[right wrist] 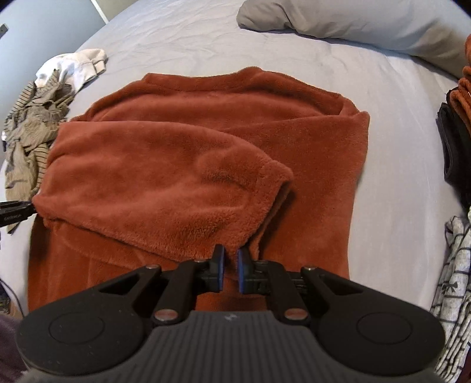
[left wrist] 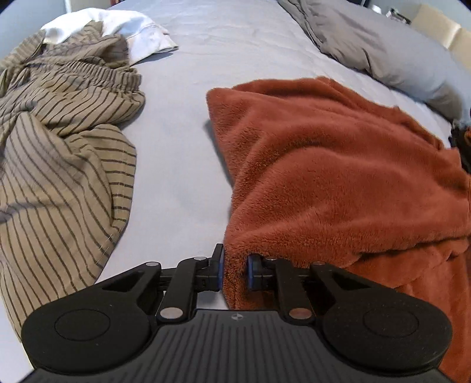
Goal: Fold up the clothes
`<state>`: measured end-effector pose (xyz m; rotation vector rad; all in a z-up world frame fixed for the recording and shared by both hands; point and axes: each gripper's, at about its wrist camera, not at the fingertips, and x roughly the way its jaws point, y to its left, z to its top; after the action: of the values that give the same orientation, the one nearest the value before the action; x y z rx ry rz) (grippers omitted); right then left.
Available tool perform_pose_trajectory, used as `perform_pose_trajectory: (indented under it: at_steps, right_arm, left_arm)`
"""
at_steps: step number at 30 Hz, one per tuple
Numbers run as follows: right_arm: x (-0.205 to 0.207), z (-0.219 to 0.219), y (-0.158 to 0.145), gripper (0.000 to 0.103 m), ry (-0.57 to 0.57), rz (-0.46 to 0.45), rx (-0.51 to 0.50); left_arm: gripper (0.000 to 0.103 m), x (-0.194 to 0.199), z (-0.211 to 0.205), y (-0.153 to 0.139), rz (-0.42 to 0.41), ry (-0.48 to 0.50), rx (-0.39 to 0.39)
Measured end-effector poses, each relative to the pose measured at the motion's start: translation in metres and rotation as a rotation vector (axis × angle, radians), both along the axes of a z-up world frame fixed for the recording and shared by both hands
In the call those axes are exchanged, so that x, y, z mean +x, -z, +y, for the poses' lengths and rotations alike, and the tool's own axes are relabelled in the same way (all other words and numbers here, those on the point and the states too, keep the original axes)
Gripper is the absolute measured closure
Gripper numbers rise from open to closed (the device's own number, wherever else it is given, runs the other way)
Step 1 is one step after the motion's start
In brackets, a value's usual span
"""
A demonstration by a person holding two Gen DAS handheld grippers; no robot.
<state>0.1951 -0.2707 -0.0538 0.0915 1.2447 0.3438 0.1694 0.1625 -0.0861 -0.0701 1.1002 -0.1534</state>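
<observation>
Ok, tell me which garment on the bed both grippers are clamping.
The rust-orange fleece. Left gripper and right gripper pinch its edges; the striped garment lies loose.

A: What is filling the room here?

B: A bed is taking up nearly everything, and a pale grey-blue sheet is lying over it with faint creases running across.

A: Anything at the far edge?

B: A grey pillow is resting along the far right edge of the bed, slightly rumpled; in the right wrist view it is stretching across the far right corner.

A: And beyond the bed?

B: A pale bluish wall is showing past the far left corner. Something cream-coloured is sitting behind the pillow, too unclear to name.

A: The light?

B: Soft and even, casting only weak shadows on the sheet.
</observation>
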Motion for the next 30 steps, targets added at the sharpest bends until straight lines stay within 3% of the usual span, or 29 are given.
perform_pose_trajectory:
  at_steps: [4, 7, 11, 14, 17, 24, 30]
  right_arm:
    - [-0.006, 0.003, 0.005, 0.093, -0.031, -0.008, -0.068]
    - [-0.009, 0.010, 0.023, 0.093, -0.051, -0.005, -0.123]
    - [-0.016, 0.015, 0.027, 0.088, -0.085, -0.016, -0.160]
    - [-0.024, 0.006, 0.011, 0.087, -0.063, -0.046, -0.157]
    - [-0.041, 0.000, -0.006, 0.070, -0.070, -0.096, -0.171]
    - [-0.099, 0.004, -0.028, 0.070, -0.139, -0.199, -0.178]
    - [-0.177, 0.026, -0.030, 0.066, -0.313, -0.300, -0.216]
  left_arm:
    - [0.091, -0.007, -0.024, 0.004, -0.034, 0.134, 0.150]
    - [0.088, -0.009, -0.031, 0.009, -0.043, 0.161, 0.190]
    - [0.073, -0.016, -0.028, 0.003, -0.039, 0.177, 0.187]
    - [0.059, -0.027, -0.026, -0.006, -0.066, 0.174, 0.202]
    - [0.057, -0.045, -0.024, -0.017, -0.103, 0.174, 0.222]
    - [0.057, -0.096, -0.037, -0.041, -0.178, 0.244, 0.200]
    - [0.057, -0.150, -0.062, -0.054, -0.281, 0.369, 0.210]
